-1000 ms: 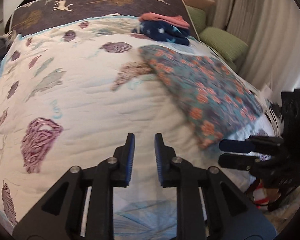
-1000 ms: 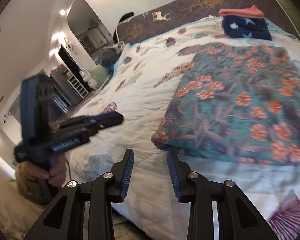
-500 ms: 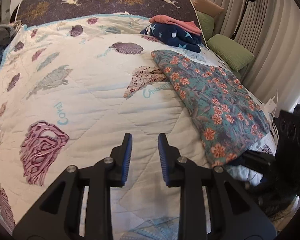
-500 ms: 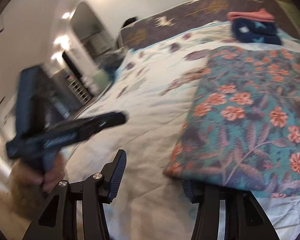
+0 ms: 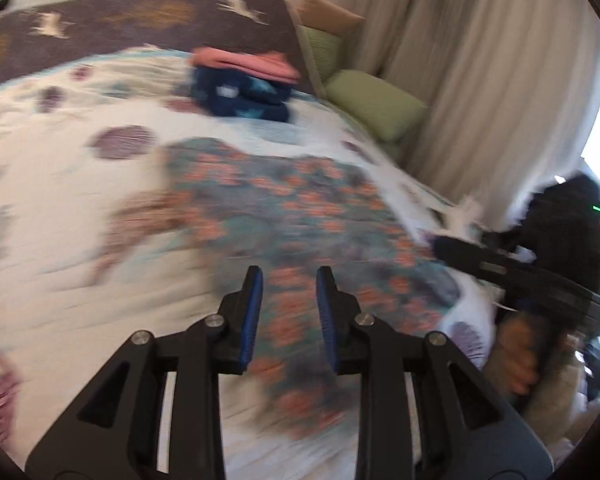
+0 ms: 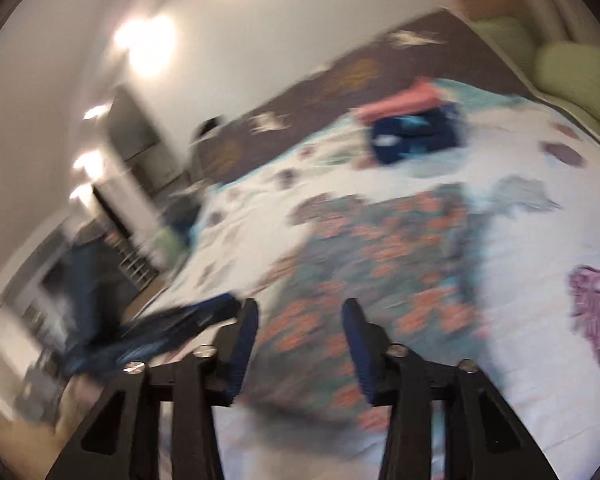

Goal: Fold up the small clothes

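Note:
A teal garment with orange flowers (image 5: 300,216) lies flat on the bed; it also shows in the right wrist view (image 6: 384,264). My left gripper (image 5: 289,292) is open and empty above the garment's near end. My right gripper (image 6: 298,324) is open and empty over the garment's near edge. The right gripper also shows at the right of the left wrist view (image 5: 460,250); the left one is a blur at the left of the right wrist view (image 6: 204,312). Both views are motion-blurred.
A folded stack, pink on navy with stars (image 5: 244,84), sits near the headboard (image 5: 140,28). Green pillows (image 5: 372,104) and a curtain (image 5: 500,80) are at the bed's right side. The white patterned quilt (image 5: 60,200) covers the bed.
Both grippers have swung in over the floral garment. The right gripper's jaws have opened wider than one second ago. The left jaws have widened a little.

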Demonstrator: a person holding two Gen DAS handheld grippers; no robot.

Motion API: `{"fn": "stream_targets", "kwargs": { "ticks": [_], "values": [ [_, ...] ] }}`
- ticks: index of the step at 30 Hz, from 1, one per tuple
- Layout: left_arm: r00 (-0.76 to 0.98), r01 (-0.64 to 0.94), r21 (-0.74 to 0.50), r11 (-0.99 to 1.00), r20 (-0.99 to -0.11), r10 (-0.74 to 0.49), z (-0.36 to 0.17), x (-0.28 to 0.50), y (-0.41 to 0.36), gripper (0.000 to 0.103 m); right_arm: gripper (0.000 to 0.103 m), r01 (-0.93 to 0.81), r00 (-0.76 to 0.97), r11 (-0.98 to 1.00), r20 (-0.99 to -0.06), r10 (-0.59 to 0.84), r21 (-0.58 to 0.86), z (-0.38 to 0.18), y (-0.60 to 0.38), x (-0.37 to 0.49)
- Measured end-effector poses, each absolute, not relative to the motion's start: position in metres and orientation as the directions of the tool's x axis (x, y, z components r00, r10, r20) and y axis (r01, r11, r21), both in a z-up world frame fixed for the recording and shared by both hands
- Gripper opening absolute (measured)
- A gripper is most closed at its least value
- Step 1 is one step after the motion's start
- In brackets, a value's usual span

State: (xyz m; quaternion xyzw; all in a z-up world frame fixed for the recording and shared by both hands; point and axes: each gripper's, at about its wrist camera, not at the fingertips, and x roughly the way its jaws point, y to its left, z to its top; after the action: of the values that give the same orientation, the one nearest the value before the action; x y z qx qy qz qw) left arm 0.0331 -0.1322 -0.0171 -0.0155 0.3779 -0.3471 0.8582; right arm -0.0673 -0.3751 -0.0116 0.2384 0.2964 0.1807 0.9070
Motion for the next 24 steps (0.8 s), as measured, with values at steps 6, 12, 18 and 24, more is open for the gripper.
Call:
{"fn": "stream_targets", "kwargs": {
  "ticks": [6,12,18,24],
  "values": [
    [0.416,0.572,-0.282,0.770,-0.709,-0.569,-0.062,0.038,-0.143,0.024,0.000,0.075,0.718,0.772,-0.571,0.398,0.631,-0.076,-0.430,-0.046],
    [0.407,0.567,-0.273,0.777,-0.727,-0.553,-0.036,0.037,-0.140,0.027,0.005,-0.010,0.714,0.852,-0.593,0.372,0.523,-0.045,-0.415,-0.045],
    [0.423,0.573,-0.274,0.773,-0.709,-0.564,-0.036,0.051,-0.151,0.047,0.010,-0.090,0.725,0.872,-0.568,0.389,0.482,-0.019,-0.395,-0.002],
    [0.433,0.616,-0.182,0.767,-0.735,-0.522,-0.052,0.046,-0.152,0.046,0.004,0.047,0.688,0.914,-0.676,0.262,0.402,-0.056,-0.413,0.021]
  ]
}}
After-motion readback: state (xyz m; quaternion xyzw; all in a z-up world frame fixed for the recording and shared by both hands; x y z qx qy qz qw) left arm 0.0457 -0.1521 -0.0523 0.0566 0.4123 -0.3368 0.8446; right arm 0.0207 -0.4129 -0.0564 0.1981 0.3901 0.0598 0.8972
